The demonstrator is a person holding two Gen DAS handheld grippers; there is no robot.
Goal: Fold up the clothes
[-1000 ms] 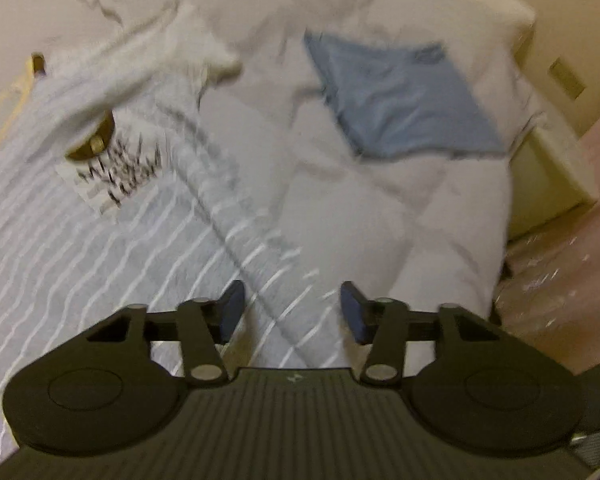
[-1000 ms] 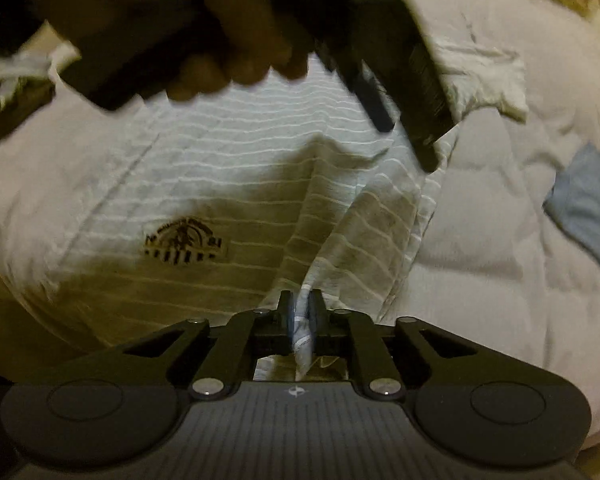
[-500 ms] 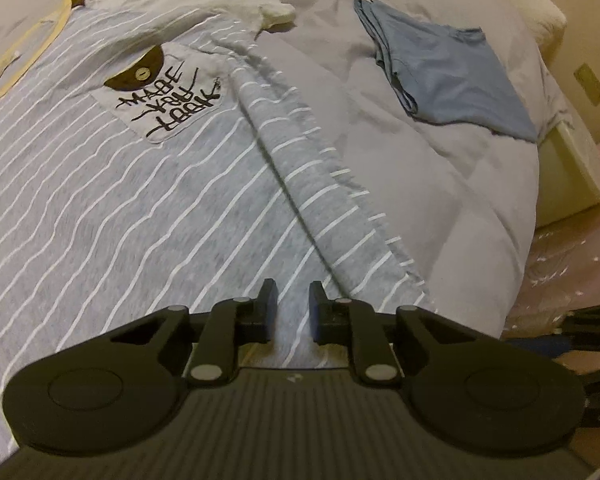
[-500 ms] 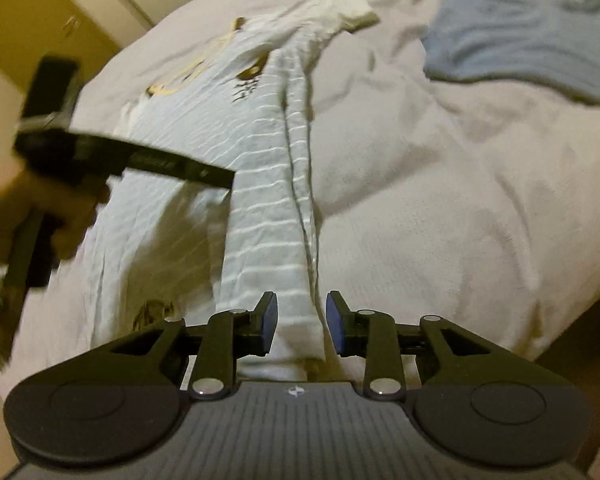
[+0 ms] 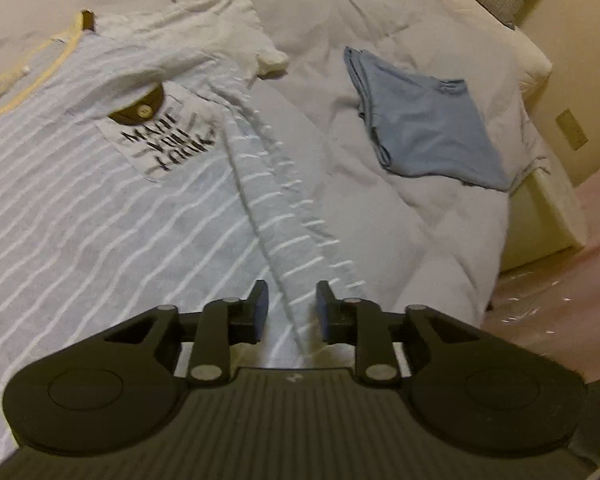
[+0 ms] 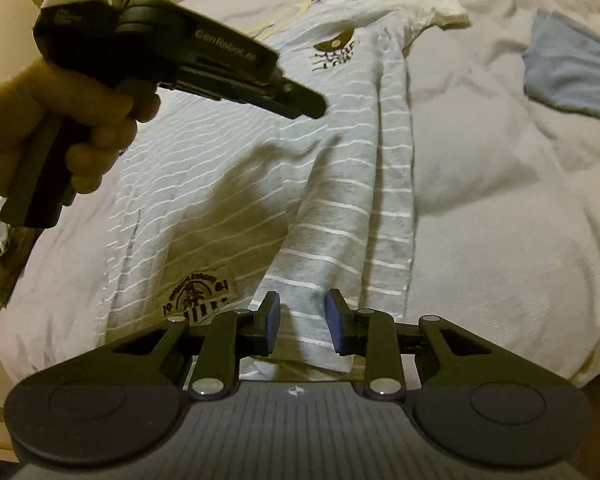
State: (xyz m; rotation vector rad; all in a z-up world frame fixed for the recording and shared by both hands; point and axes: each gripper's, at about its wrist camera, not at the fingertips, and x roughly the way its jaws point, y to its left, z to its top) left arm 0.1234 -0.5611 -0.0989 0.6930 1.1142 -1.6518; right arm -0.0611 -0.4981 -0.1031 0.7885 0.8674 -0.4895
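Blurring shirt (image 5: 100, 208) hem behind open tongs (image 5: 291, 300).

The shirt (image 5: 100, 208) is grey with thin white stripes, a yellow collar at eleven o'clock, cream sleeves, a white pocket (image 5: 168, 140) with black lettering and a brown flap. At two o'clock lies a plain blue garment (image 5: 424, 124). The duvet (image 5: 420, 240) is pale grey. Both grippers are black with blue pads (image 6: 274, 316).
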